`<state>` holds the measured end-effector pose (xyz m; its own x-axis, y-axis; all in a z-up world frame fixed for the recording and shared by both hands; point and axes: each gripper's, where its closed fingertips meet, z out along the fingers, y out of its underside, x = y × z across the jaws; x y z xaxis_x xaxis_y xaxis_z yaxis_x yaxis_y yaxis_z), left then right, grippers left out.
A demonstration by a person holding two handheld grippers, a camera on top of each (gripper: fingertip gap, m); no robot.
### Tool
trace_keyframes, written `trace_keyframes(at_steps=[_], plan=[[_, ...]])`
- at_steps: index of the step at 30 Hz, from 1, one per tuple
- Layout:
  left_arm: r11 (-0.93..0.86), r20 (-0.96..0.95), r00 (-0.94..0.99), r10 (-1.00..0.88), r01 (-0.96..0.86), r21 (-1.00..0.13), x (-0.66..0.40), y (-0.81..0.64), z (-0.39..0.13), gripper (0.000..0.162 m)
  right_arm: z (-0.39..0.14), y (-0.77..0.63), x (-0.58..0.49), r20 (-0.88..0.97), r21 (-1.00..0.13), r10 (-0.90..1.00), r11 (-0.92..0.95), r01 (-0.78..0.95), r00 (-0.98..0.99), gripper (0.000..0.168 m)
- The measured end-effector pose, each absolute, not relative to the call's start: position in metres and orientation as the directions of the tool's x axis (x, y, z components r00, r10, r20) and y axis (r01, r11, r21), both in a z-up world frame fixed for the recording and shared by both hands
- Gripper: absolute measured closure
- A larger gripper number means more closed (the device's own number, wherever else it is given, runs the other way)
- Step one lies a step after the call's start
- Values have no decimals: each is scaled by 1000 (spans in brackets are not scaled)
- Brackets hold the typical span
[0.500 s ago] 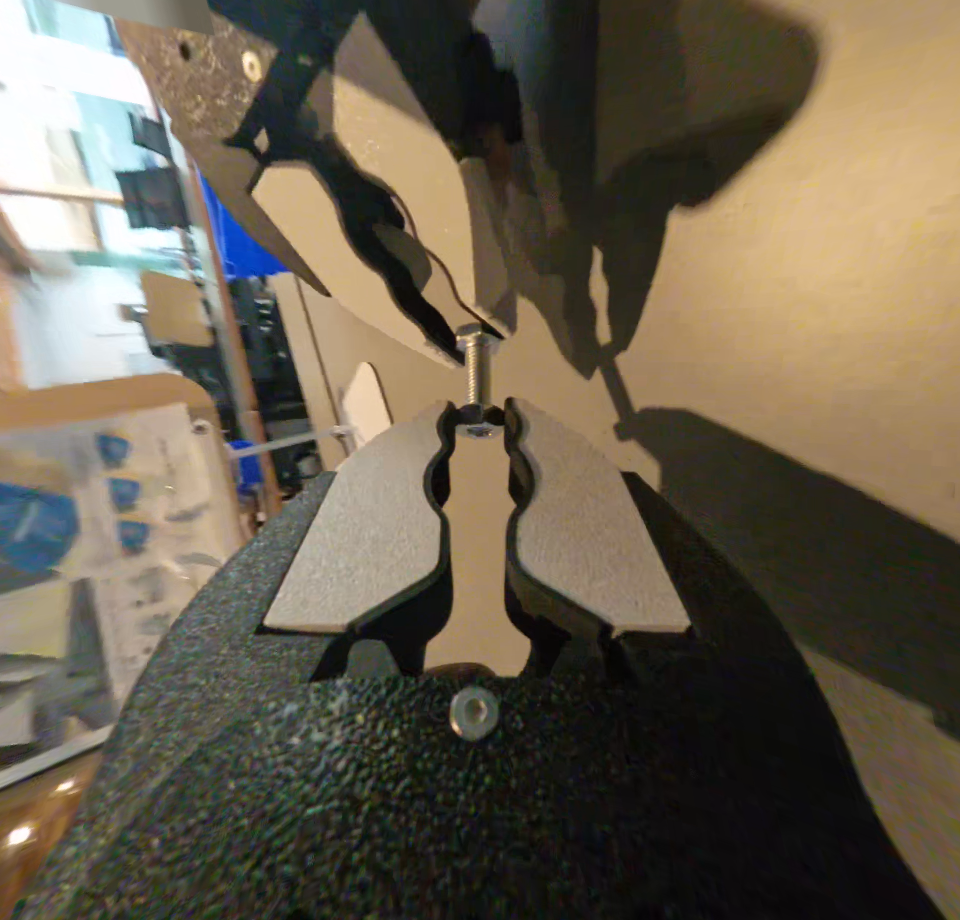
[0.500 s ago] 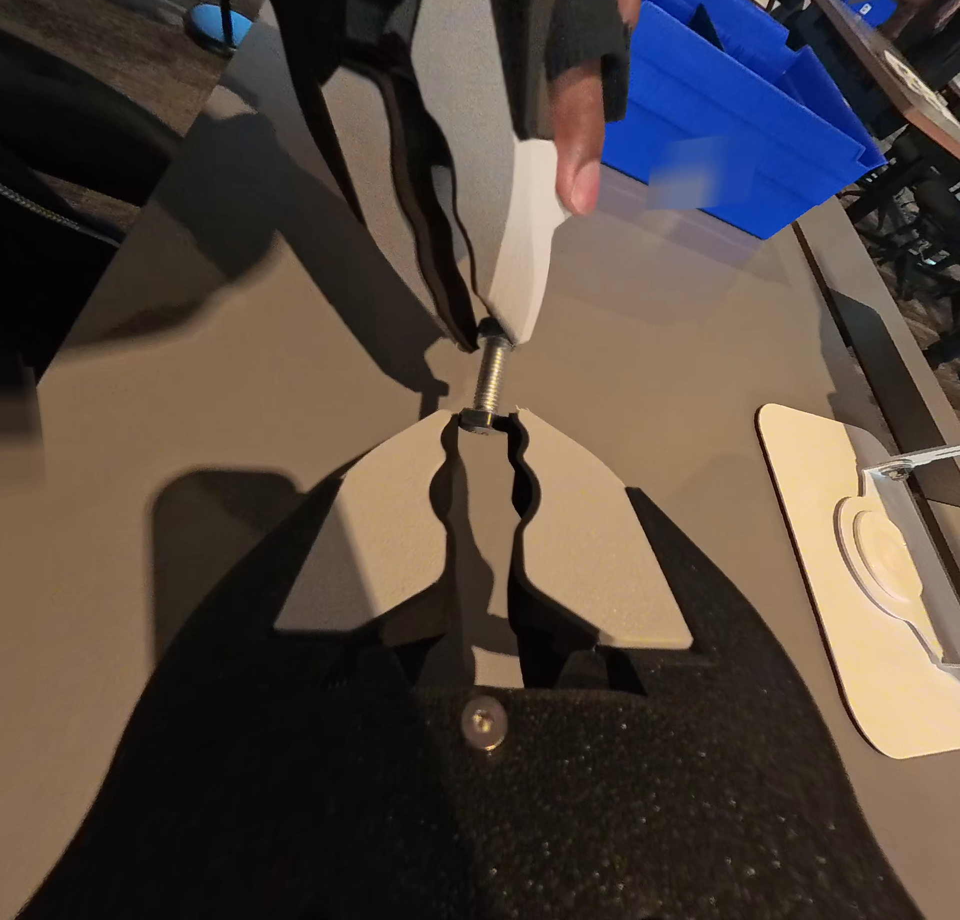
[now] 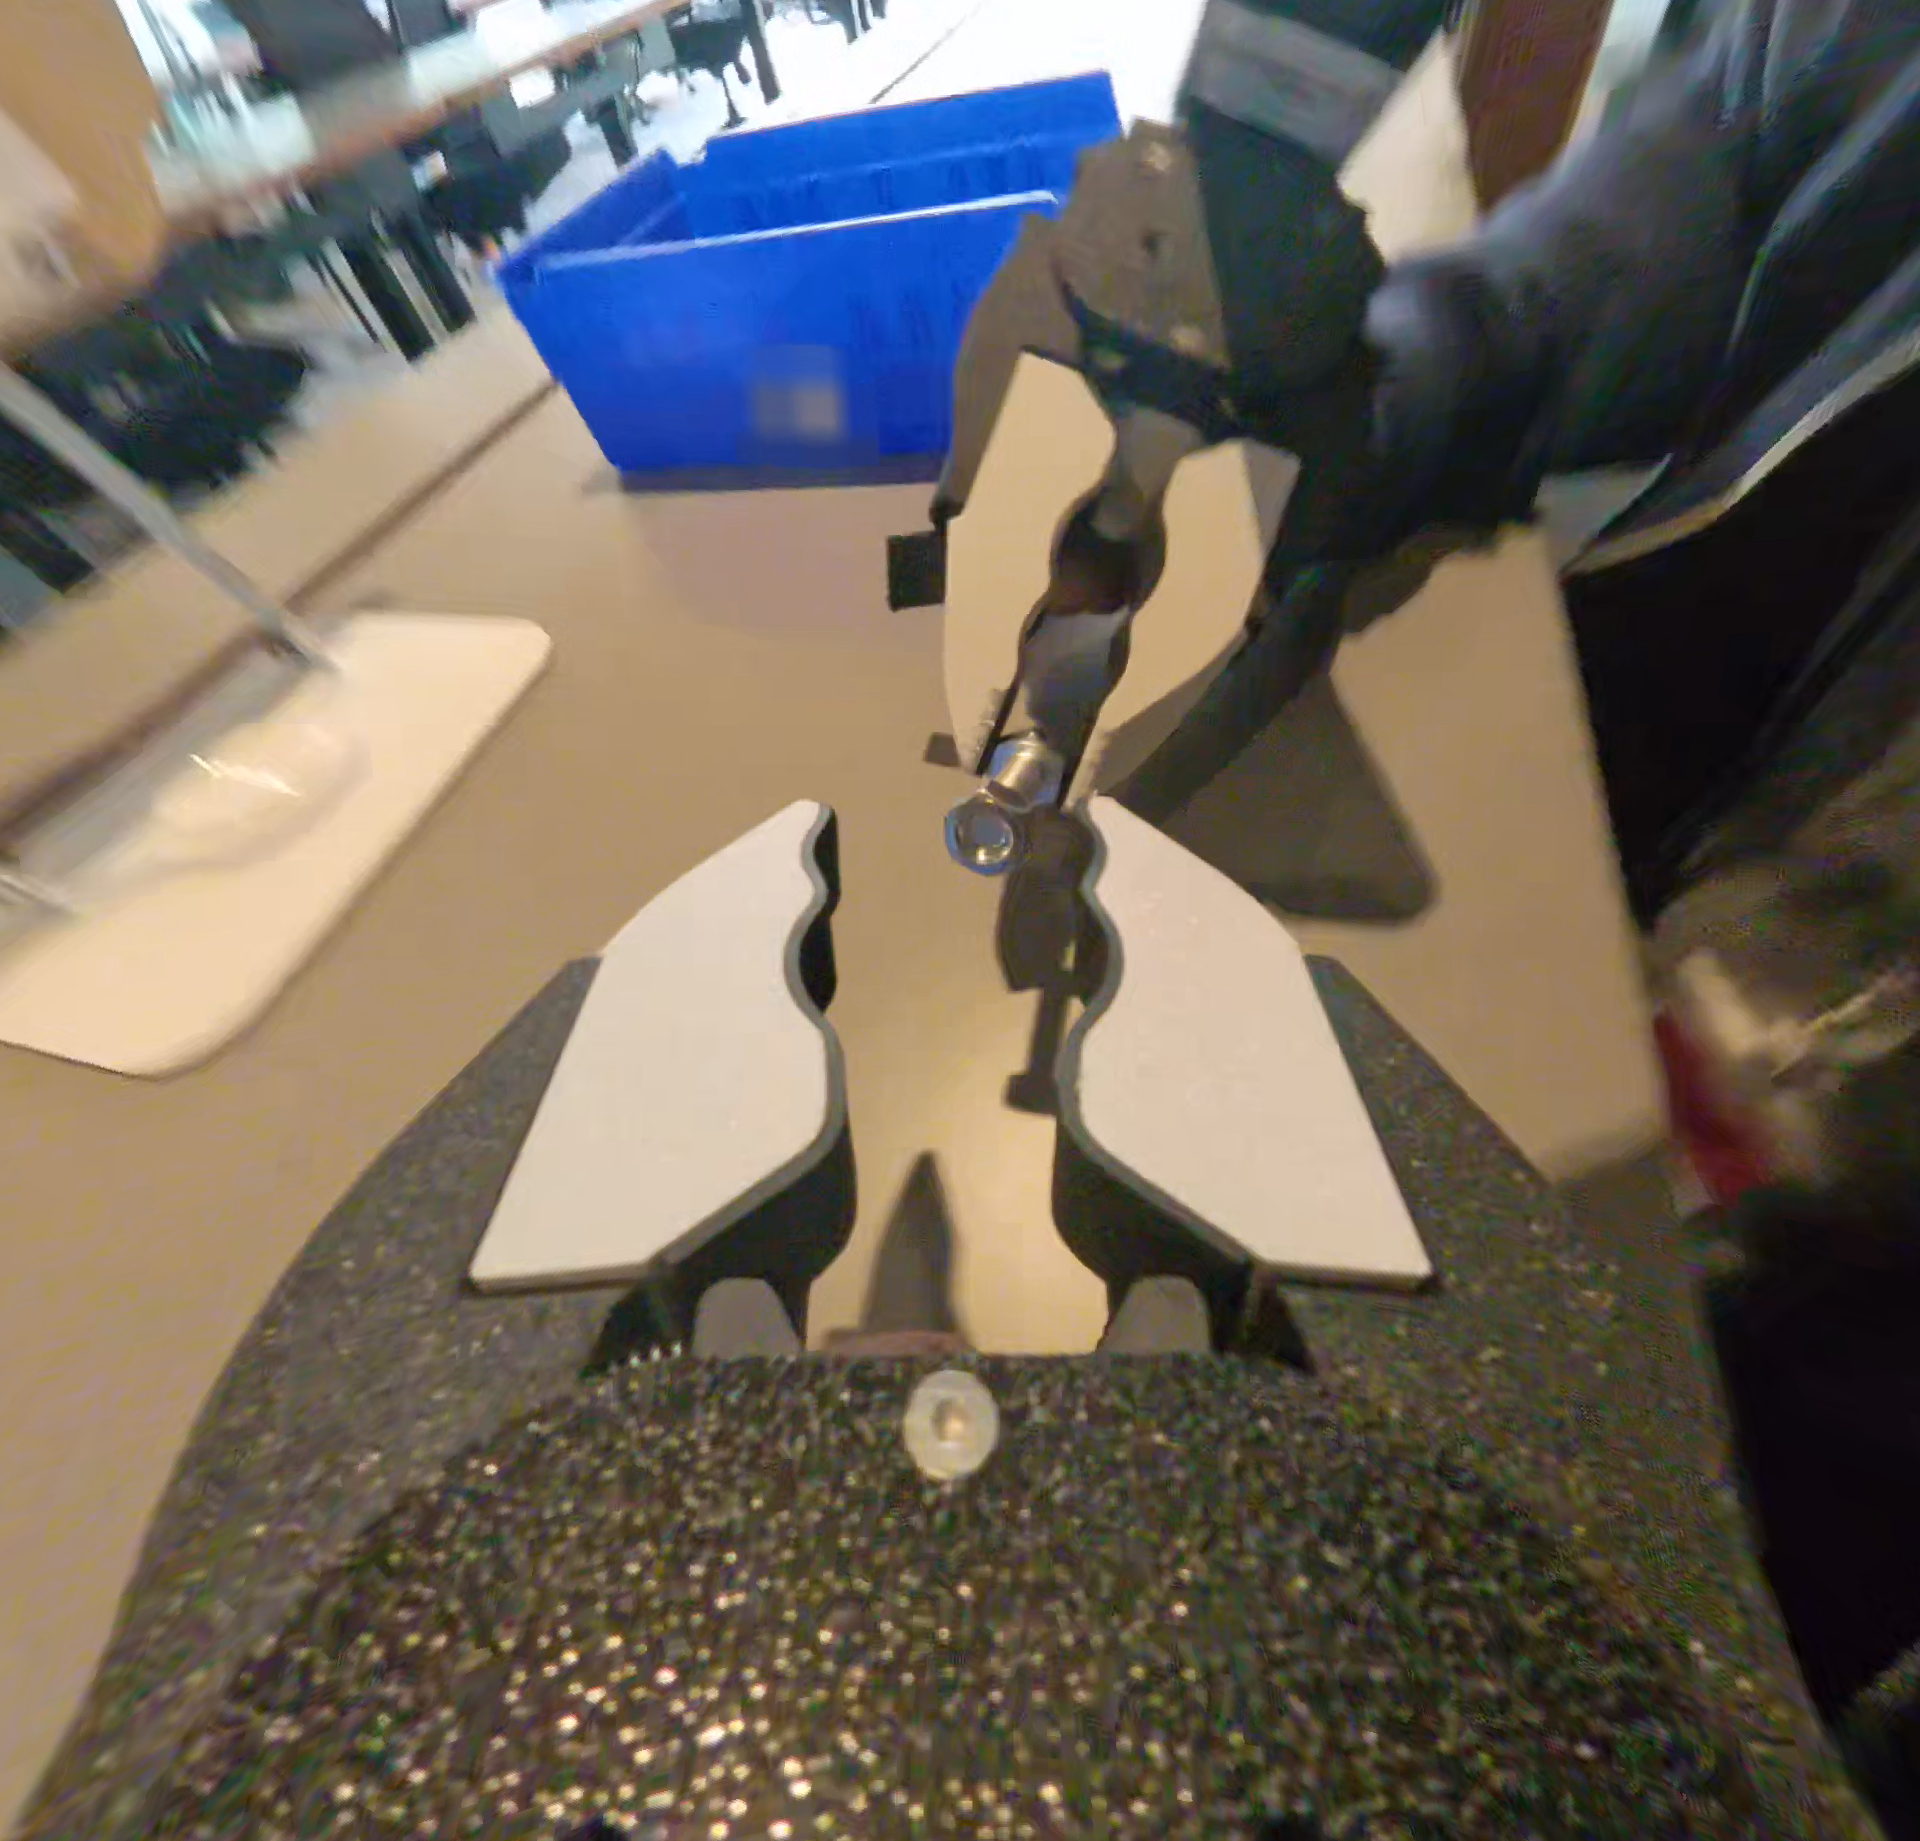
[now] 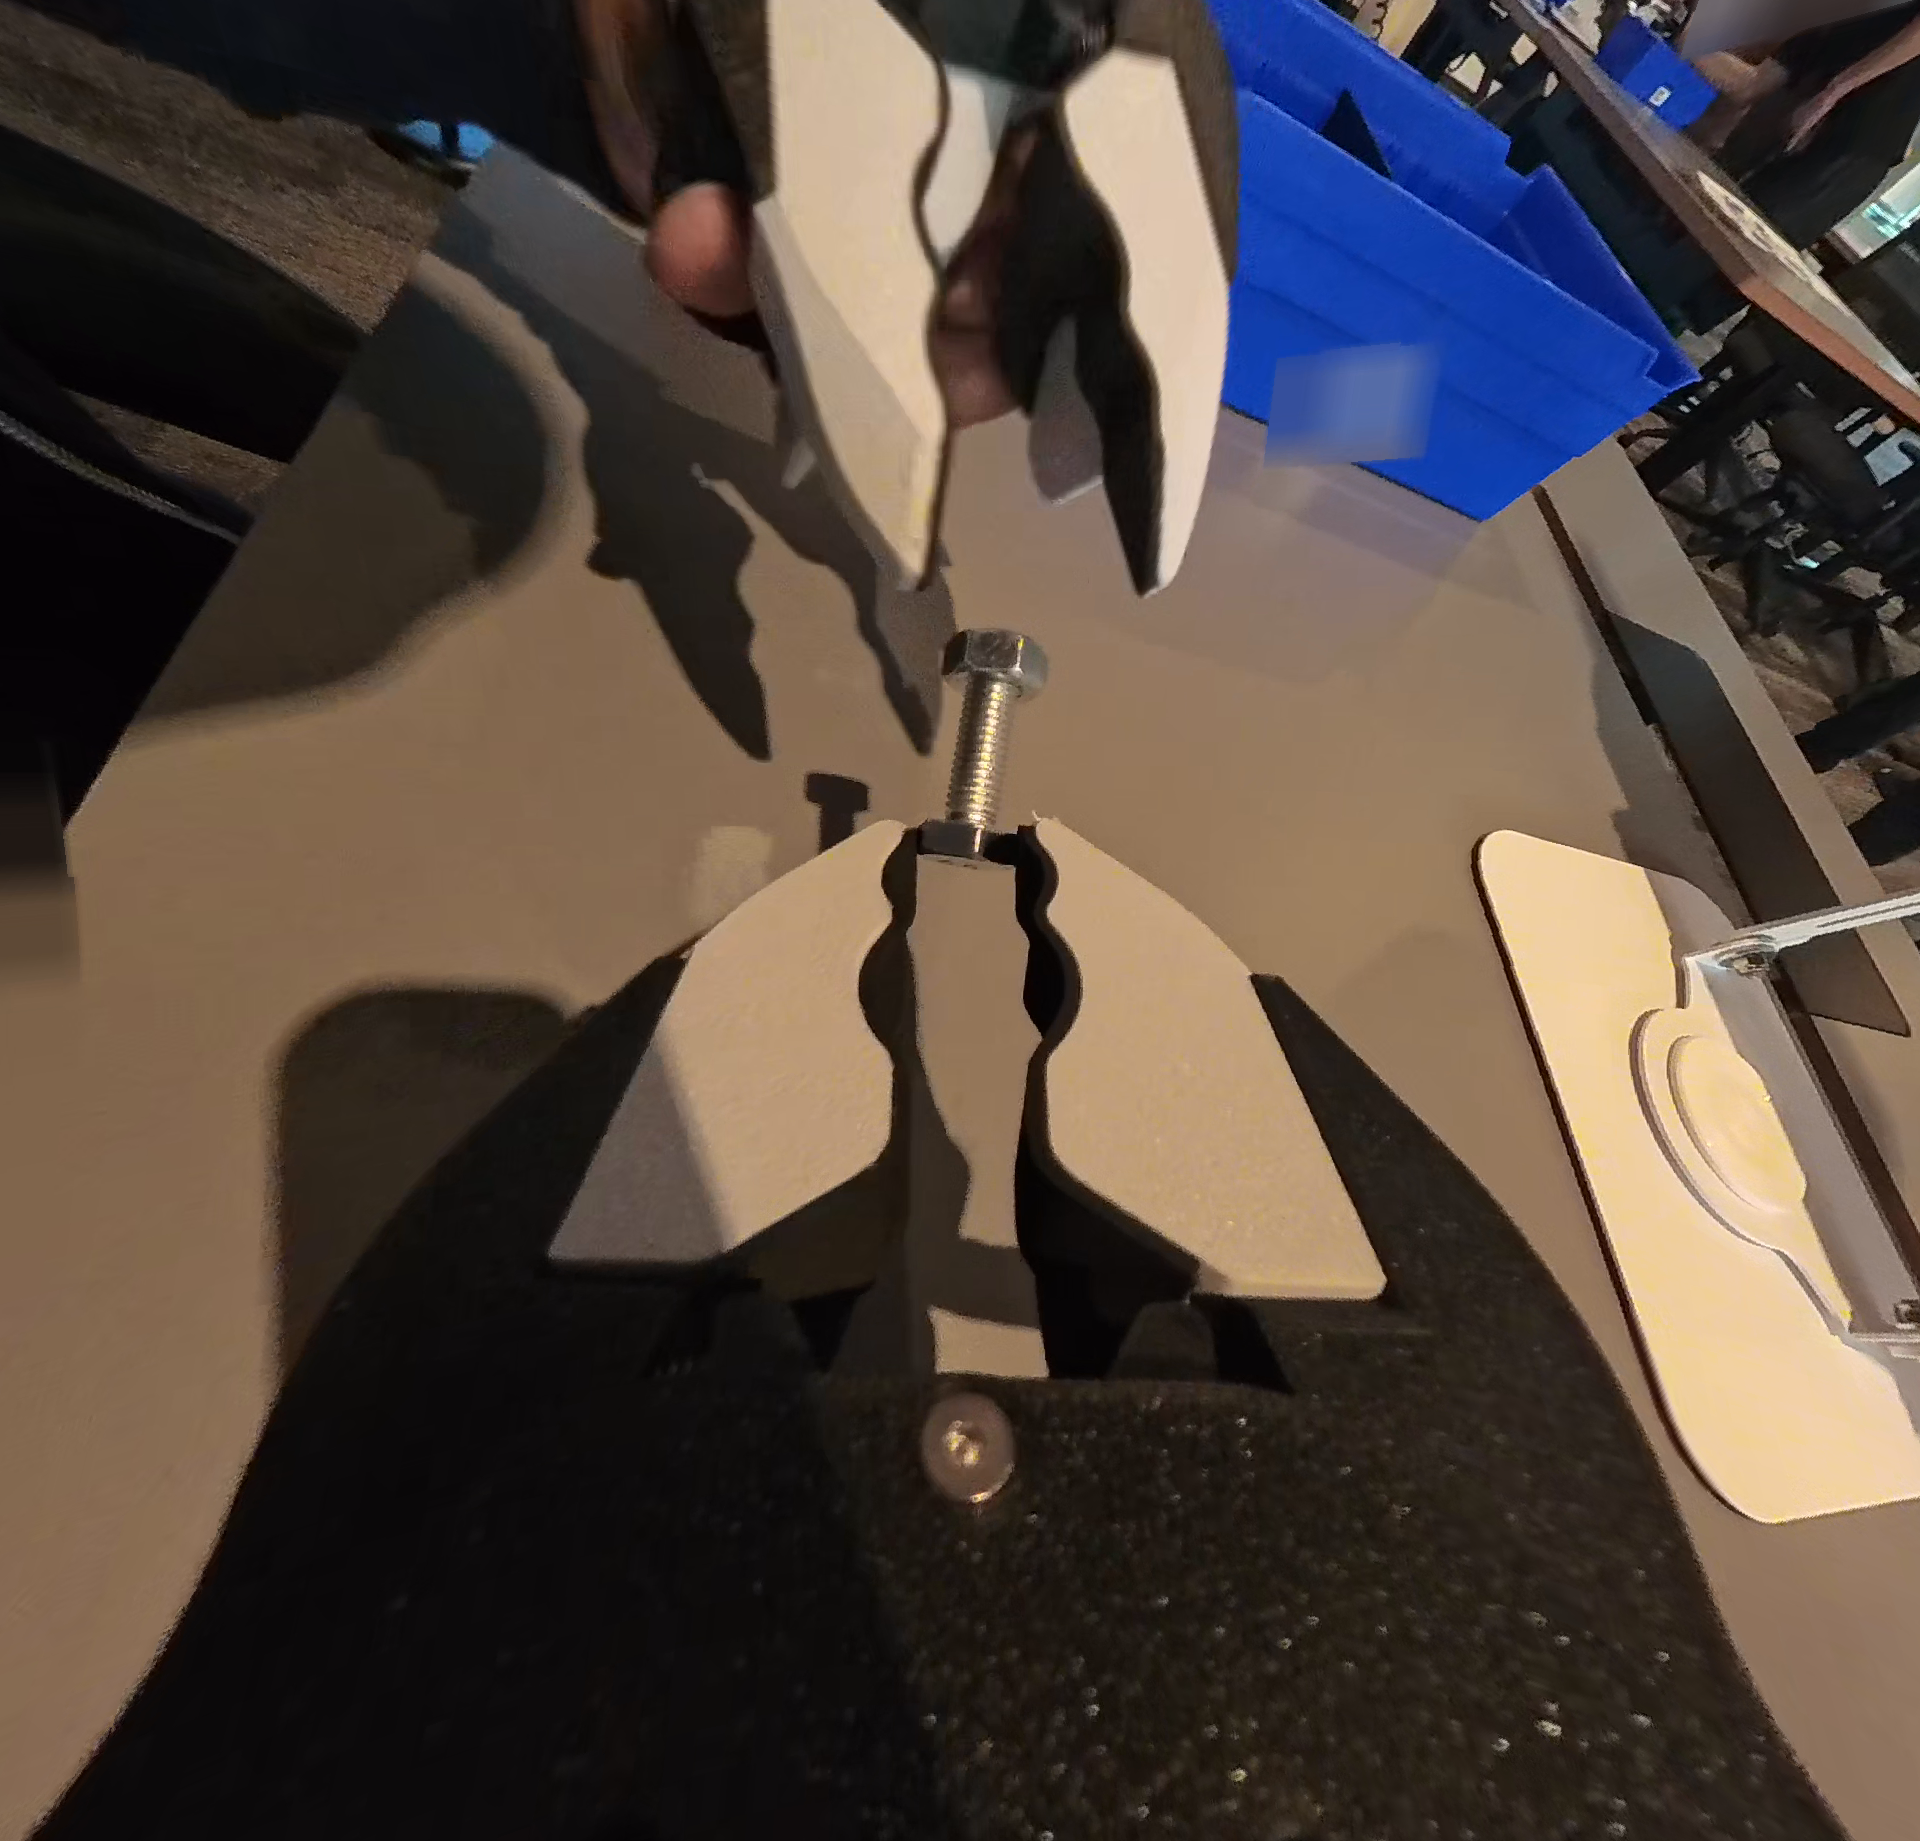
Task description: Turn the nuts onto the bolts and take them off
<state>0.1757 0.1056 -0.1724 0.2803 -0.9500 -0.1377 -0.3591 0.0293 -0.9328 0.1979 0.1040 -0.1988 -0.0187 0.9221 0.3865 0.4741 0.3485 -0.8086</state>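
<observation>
In the right wrist view, my right gripper (image 4: 966,835) is shut on a hex nut (image 4: 951,841). A silver bolt (image 4: 982,731) is threaded into the nut and points away, with its hex head free at the far end. My left gripper (image 4: 1039,576) hangs open just beyond the bolt head and does not touch it. In the left wrist view, my left gripper (image 3: 956,815) is open and empty. The bolt head (image 3: 982,835) faces it between the fingertips. Behind it, the right gripper (image 3: 1023,763) pinches the nut (image 3: 1029,765). All of this is held above the grey table (image 4: 312,856).
A blue bin (image 3: 810,316) stands at the back of the table and also shows in the right wrist view (image 4: 1403,285). A white pad with a clear bracket (image 4: 1714,1168) lies near the table's right edge and shows in the left wrist view (image 3: 260,835). Gloved hands hold both grippers.
My left gripper has opened, let go of the bolt head and drawn back a little. The right gripper still holds the nut with the bolt in it.
</observation>
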Motion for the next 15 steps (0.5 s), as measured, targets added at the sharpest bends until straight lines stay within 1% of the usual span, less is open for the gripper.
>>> trace_keyframes(at_steps=[2, 4, 6, 10, 15], plan=[[-195, 116, 314, -942, -232, -953, 178, 106, -173, 123, -198, 104, 198, 392, -808, 920, 353, 473, -17, 151], [-392, 353, 268, -896, -108, -914, 182, 103, -170, 129, -198, 104, 198, 396, -805, 918, 356, 474, -17, 151], [-509, 487, 217, -846, -51, -860, 184, 101, -168, 132, -198, 104, 198, 403, -801, 915, 362, 476, -18, 151], [-591, 556, 253, -791, -83, -802, 187, 102, -176, 132, -199, 104, 198, 421, -790, 907, 377, 483, -20, 151], [-600, 519, 363, -774, -157, -784, 187, 106, -191, 121, -198, 103, 198, 440, -781, 898, 392, 487, -19, 151]])
